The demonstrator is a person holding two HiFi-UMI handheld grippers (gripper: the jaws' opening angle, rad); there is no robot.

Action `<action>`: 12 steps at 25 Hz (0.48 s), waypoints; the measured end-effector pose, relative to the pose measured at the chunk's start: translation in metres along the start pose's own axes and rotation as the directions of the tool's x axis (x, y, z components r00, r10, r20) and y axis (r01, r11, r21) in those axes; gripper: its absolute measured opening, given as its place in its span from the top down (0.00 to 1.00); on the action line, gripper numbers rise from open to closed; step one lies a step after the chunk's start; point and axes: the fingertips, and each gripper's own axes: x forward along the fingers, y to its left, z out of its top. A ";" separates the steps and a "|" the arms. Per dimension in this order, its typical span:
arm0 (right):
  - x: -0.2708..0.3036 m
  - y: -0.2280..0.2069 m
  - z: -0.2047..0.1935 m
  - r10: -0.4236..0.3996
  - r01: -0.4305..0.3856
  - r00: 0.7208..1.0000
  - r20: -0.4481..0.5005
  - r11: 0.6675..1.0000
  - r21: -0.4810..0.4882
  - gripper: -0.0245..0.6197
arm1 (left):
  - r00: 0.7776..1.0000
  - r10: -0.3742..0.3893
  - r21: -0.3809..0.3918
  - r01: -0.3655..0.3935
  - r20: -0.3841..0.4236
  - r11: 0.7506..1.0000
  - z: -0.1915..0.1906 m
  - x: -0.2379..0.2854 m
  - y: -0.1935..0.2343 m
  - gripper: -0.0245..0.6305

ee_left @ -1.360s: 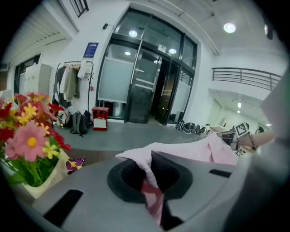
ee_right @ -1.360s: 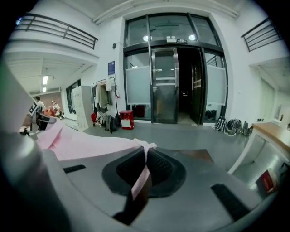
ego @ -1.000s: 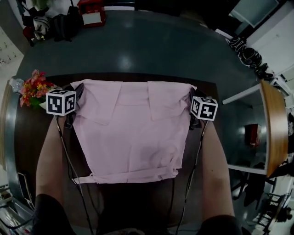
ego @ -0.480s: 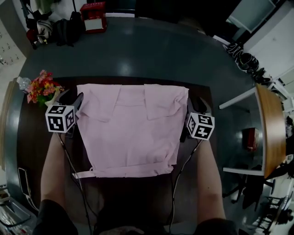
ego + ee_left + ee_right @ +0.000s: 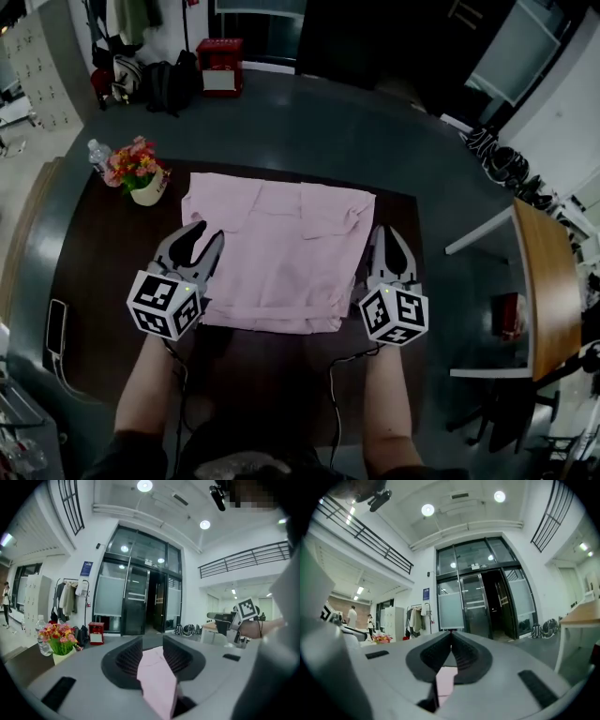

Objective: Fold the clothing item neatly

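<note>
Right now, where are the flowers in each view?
Head view: flowers at upper left, on the table's far left corner.
Left gripper view: flowers at lower left.
Right gripper view: flowers small, left of centre.
Shared landmark: the coat rack behind them.

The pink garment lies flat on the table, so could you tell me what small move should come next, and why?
Probably lower both tools to the near corners of the pink garment and grip there. It lies flat, touched by neither. The left tool, its jaws apart after just closing partway, holds nothing; the right tool is shut and empty, so it should open first.
</note>
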 end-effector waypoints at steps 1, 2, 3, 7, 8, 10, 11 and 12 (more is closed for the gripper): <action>-0.010 0.010 0.009 0.017 -0.017 1.000 0.021 1.000 0.017 0.97 | 1.000 -0.008 0.003 0.007 0.019 1.000 0.007 -0.012 -0.011 0.76; -0.021 0.020 0.016 0.030 -0.031 0.999 0.041 0.999 0.033 0.97 | 0.999 -0.017 0.004 0.017 0.039 1.000 0.014 -0.024 -0.021 0.82; -0.033 0.027 0.022 0.038 -0.040 0.998 0.056 0.998 0.045 0.97 | 0.998 -0.029 0.006 0.029 0.060 1.000 0.022 -0.034 -0.031 0.88; -0.083 0.057 0.035 0.063 -0.063 0.993 0.099 0.998 -0.001 0.97 | 0.990 -0.071 0.015 0.069 0.122 0.997 0.040 -0.077 -0.067 0.94; -0.094 0.066 0.037 0.071 -0.068 0.991 0.110 0.997 -0.034 0.97 | 0.988 -0.078 0.003 0.078 0.132 0.997 0.040 -0.089 -0.076 0.95; -0.115 0.080 0.038 0.080 -0.072 0.989 0.124 0.995 -0.073 0.97 | 0.985 -0.095 -0.043 0.102 0.147 0.994 0.032 -0.115 -0.091 0.95; -0.125 0.087 0.037 0.078 -0.070 0.989 0.125 0.995 -0.073 0.97 | 0.983 -0.103 -0.064 0.114 0.149 0.991 0.025 -0.130 -0.098 0.95; -0.137 0.093 0.037 0.072 -0.064 0.989 0.126 0.996 -0.065 0.97 | 0.983 -0.111 -0.079 0.124 0.145 0.989 0.017 -0.145 -0.104 0.95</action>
